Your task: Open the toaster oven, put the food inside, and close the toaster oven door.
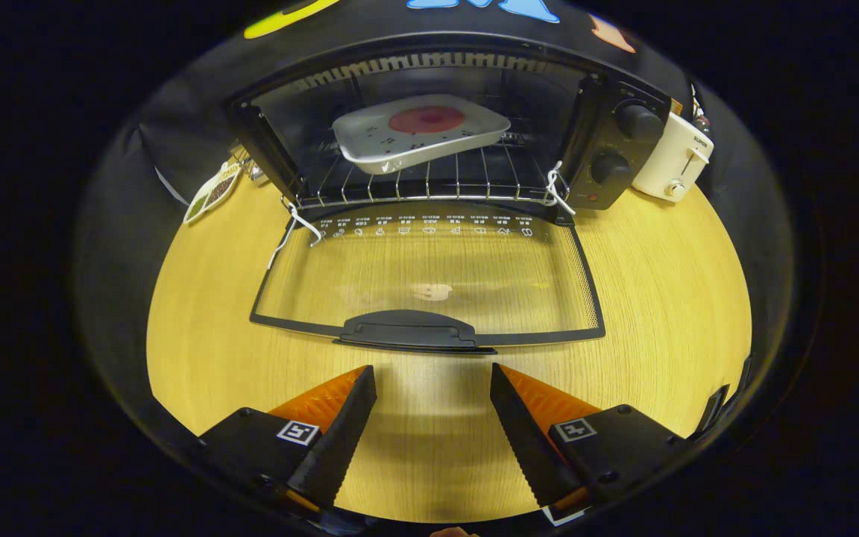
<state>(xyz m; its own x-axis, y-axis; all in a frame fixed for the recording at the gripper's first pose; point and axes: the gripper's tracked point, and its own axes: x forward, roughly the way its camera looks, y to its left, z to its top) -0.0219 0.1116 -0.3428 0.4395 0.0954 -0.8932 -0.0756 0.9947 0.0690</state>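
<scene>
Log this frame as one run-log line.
stage: food in, door not closed | toaster oven door: folded flat on table | tray of food: on rack | hand-held gripper: open, empty, just short of door handle

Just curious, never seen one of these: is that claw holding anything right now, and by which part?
Nothing. The gripper is open over bare table, just short of the door handle.

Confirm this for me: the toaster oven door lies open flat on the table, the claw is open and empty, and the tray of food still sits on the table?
Not quite: the gripper view shows the tray on the wire rack inside the toaster oven. The door is open flat; the claw is open, empty.
</scene>
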